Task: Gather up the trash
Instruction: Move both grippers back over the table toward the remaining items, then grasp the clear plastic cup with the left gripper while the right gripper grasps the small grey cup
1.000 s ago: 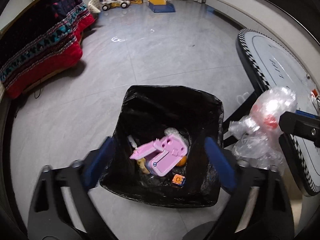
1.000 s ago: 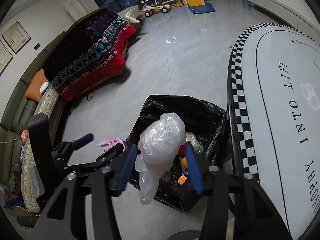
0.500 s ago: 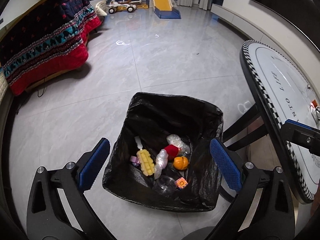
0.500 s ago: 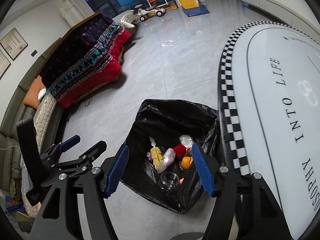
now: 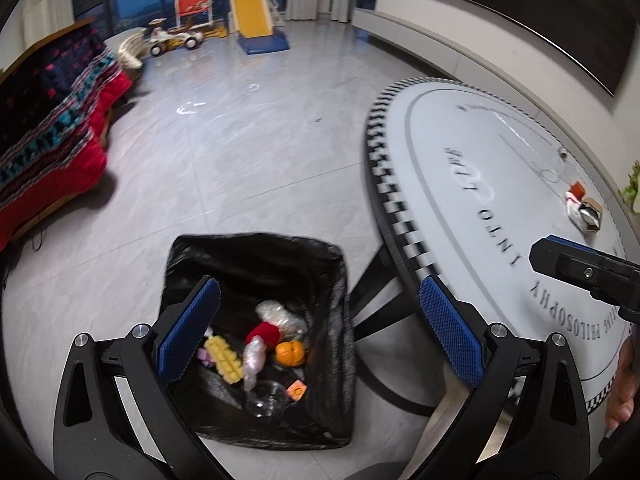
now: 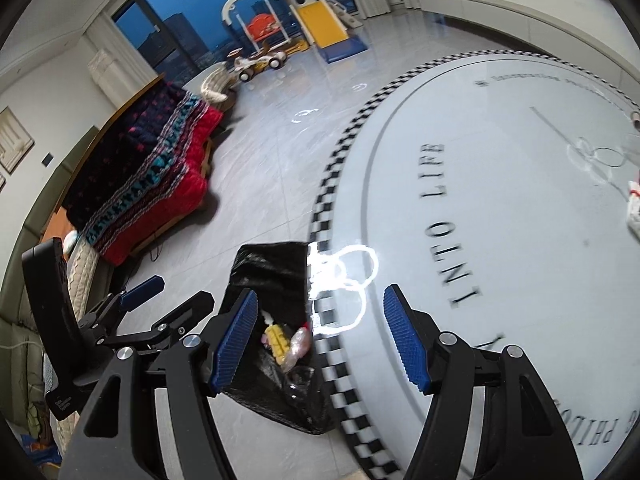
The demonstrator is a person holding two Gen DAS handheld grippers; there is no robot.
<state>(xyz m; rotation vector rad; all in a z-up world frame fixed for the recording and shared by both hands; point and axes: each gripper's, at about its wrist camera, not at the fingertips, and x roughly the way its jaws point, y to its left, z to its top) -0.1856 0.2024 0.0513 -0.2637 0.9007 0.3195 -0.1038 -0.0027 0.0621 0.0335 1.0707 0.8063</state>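
Note:
A black bin bag (image 5: 256, 248) stands open on the floor beside the round table (image 5: 480, 152). Inside it lie a yellow block (image 5: 224, 354), an orange ball (image 5: 290, 352), a red piece (image 5: 264, 334) and clear plastic. My left gripper (image 5: 320, 300) hangs open and empty above the bag's right side. The right gripper (image 6: 322, 300) is open and empty over the table's checkered edge, with the bag (image 6: 272, 264) to its lower left. Crumpled wrappers (image 5: 584, 208) lie on the far right of the table top, also seen as wrappers (image 6: 634, 208).
A sofa with a red and dark blanket (image 6: 152, 184) runs along the left. Toy cars and a yellow slide (image 5: 256, 28) stand at the far window. Bare grey floor (image 5: 248, 140) lies between them and the bag. A hand (image 5: 622, 392) shows at the right edge.
The left gripper let a pink toy fall and the right gripper let a clear plastic bundle fall into the bag. Both then rose and swung right towards the table.

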